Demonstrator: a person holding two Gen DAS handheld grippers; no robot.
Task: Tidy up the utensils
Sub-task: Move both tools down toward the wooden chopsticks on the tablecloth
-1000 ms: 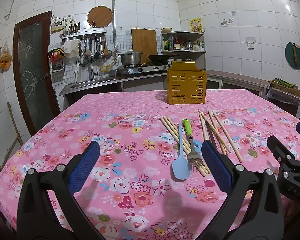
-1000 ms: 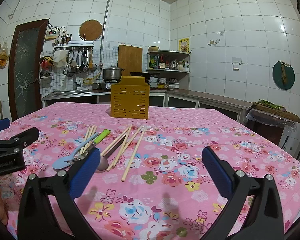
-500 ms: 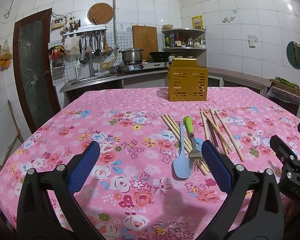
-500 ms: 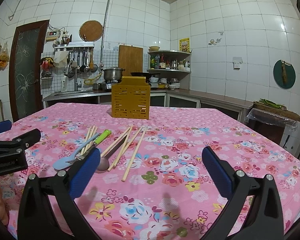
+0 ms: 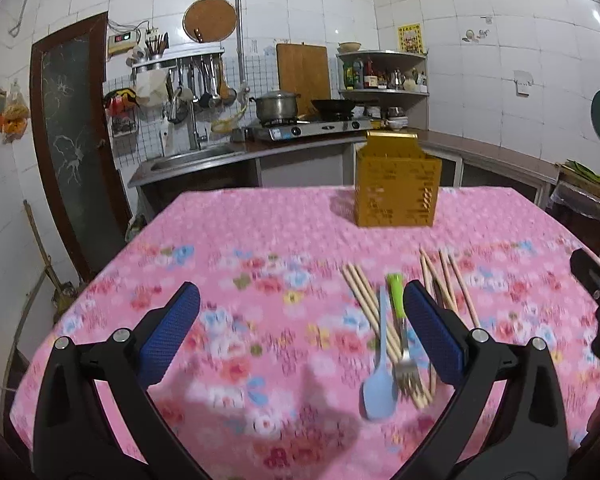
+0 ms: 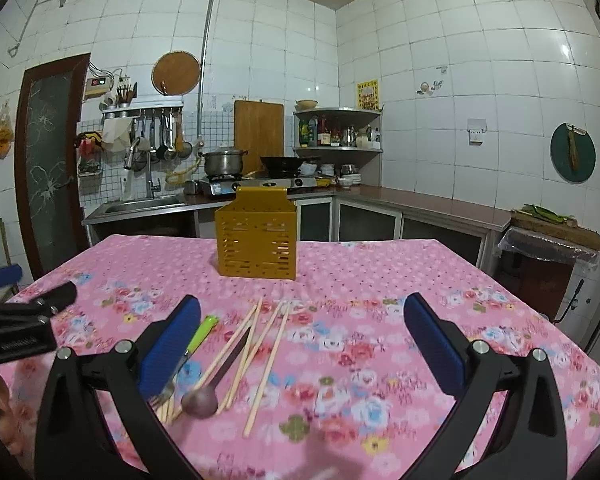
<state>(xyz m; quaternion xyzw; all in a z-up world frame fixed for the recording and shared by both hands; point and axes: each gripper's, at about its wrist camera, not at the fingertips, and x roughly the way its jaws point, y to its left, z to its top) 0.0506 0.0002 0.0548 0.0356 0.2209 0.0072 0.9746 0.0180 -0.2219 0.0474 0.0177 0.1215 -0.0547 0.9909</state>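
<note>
Utensils lie loose on the pink floral tablecloth: a light blue spatula, a green-handled fork, several wooden chopsticks and a dark spoon. A yellow perforated utensil holder stands upright at the table's far side. My left gripper is open and empty above the cloth, left of the utensils. My right gripper is open and empty, with the utensils by its left finger.
The pink-covered table ends at a far edge near the kitchen counter with sink and stove. A side table with a wooden board stands at the right. A dark door is at the left.
Both grippers moved forward and lower toward the utensils, which now sit closer to the fingers. Both stay open. The utensils have not moved.
</note>
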